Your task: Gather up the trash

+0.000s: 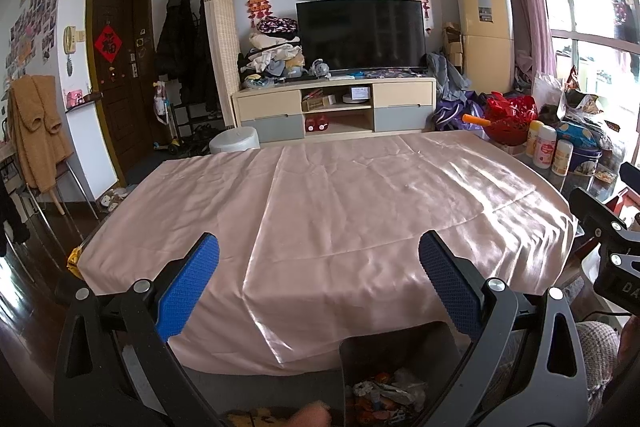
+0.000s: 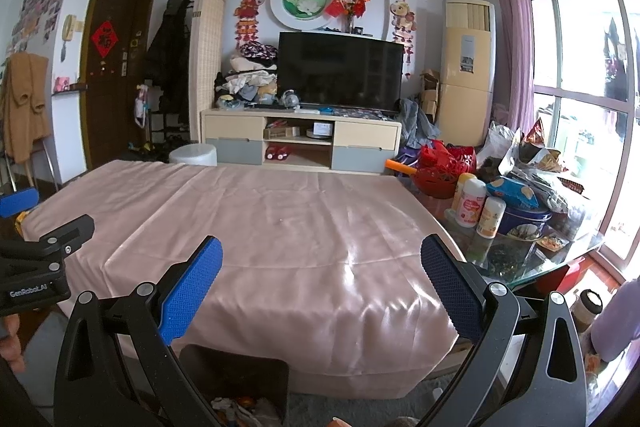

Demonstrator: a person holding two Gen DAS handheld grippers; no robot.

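both tongs, left tongs [image 1: 319, 261] and right tongs [image 2: 321, 265], released and empty over pink-clothed desk [image 1: 328, 211]; trash bin [image 1: 400, 379] at 6 o'clock holds wrappers.

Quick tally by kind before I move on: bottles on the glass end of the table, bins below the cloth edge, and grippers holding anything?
White-capped bottles: 3
Trash bin, with trash inside: 1
Grippers, left gripper and right gripper, both open, holding nothing: 2
Total: 6
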